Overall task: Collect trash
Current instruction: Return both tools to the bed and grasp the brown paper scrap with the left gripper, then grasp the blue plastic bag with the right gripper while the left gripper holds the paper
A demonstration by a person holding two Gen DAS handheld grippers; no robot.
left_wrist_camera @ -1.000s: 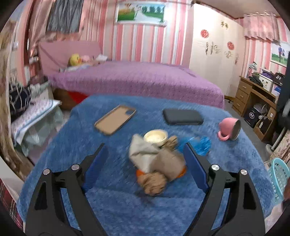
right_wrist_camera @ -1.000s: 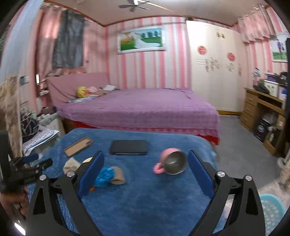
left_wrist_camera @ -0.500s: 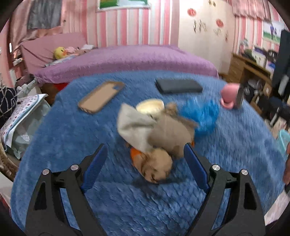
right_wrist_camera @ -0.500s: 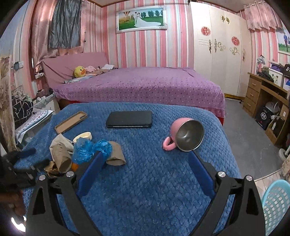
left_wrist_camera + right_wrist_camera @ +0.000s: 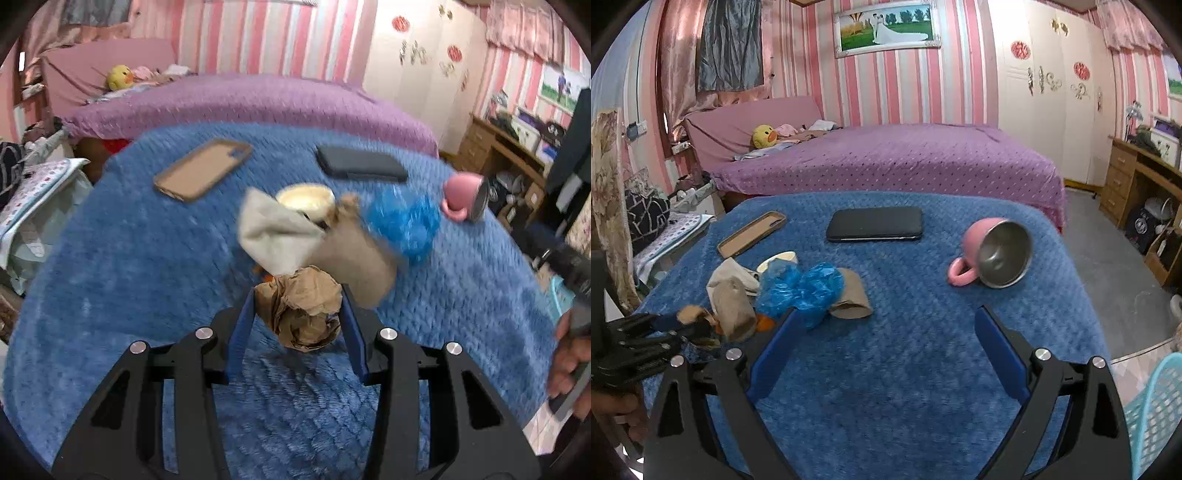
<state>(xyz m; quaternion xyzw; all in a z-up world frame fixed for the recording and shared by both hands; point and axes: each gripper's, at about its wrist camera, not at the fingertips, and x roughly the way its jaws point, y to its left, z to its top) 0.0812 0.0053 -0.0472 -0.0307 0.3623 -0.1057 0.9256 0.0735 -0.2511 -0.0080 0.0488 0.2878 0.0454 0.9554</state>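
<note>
A crumpled brown paper ball (image 5: 299,310) lies at the near edge of a trash pile on the blue tablecloth (image 5: 129,258). My left gripper (image 5: 298,295) is closing around it, and both blue pads touch its sides. Behind the ball are a brown paper cup (image 5: 354,254), a grey-white wrapper (image 5: 273,232), a cream lid (image 5: 306,195) and a blue plastic bag (image 5: 400,221). My right gripper (image 5: 885,312) stands open over bare cloth with nothing between its fingers, the blue plastic bag (image 5: 801,286) just beyond its left fingertip.
A tan phone case (image 5: 203,168), a black phone (image 5: 360,164) and a pink mug (image 5: 991,253) on its side lie farther back. A turquoise basket (image 5: 1156,406) stands on the floor at the right. A purple bed (image 5: 905,162) sits behind the table.
My left gripper dropped toward the pile and its jaws narrowed from wide open onto the brown paper ball. The right gripper came lower and nearer the table, still open.
</note>
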